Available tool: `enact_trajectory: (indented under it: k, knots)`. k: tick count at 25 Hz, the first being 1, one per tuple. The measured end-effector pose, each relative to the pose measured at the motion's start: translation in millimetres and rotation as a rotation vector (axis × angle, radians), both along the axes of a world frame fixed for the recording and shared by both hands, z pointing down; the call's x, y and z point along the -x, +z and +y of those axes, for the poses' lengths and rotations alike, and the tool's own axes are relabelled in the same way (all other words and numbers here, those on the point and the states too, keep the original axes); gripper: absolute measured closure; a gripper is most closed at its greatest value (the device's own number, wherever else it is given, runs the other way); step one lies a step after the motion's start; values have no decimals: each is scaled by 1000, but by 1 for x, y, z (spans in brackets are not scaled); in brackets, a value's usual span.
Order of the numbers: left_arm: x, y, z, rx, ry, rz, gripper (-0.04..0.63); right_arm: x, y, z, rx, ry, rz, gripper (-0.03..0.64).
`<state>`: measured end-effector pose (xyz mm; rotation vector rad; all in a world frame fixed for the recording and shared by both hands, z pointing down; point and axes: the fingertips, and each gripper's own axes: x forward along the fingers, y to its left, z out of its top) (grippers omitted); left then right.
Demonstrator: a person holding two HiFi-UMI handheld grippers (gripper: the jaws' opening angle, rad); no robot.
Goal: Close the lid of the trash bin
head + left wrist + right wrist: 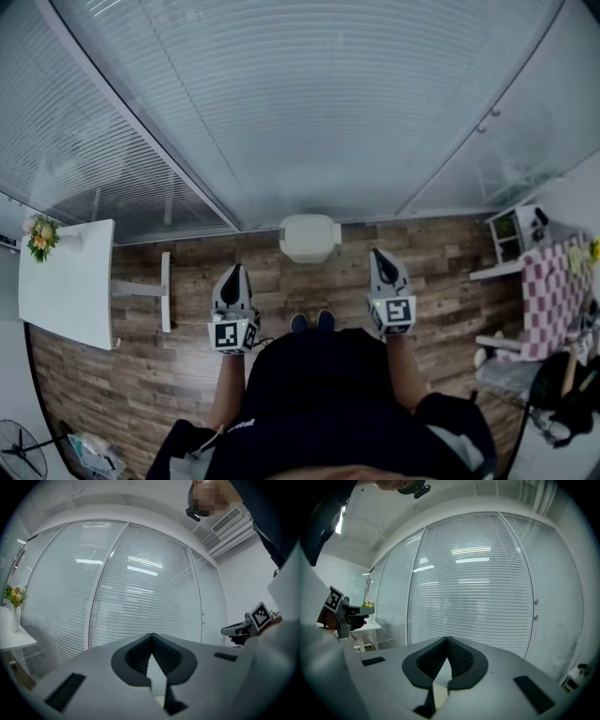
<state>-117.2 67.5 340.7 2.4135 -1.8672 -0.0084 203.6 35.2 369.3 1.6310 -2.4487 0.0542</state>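
Note:
In the head view, the cream trash bin stands on the wooden floor against the blinds, straight ahead of the person's feet. From above, only its rounded pale top shows; I cannot tell how the lid sits. My left gripper is held out to the bin's left and nearer me, well apart from it. My right gripper hovers to the bin's right, also apart. Both point level at the blinds with jaws shut and nothing between them. In the left gripper view the tips meet; the right gripper view shows the same.
A white table with a vase of flowers stands at the left. At the right are a small white shelf and a checkered cloth. A fan sits at the bottom left. Window blinds close off the far side.

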Motion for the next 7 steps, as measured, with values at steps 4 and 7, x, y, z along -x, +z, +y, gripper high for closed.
enact_trajectory:
  k: [4,7]
  knots:
    - [-7,0,0,-4,10,-3,589,-3,0,3,31,24,-24,614]
    - [-10,3,2,5,10,1,589,-6,3,6,23,16,0,614]
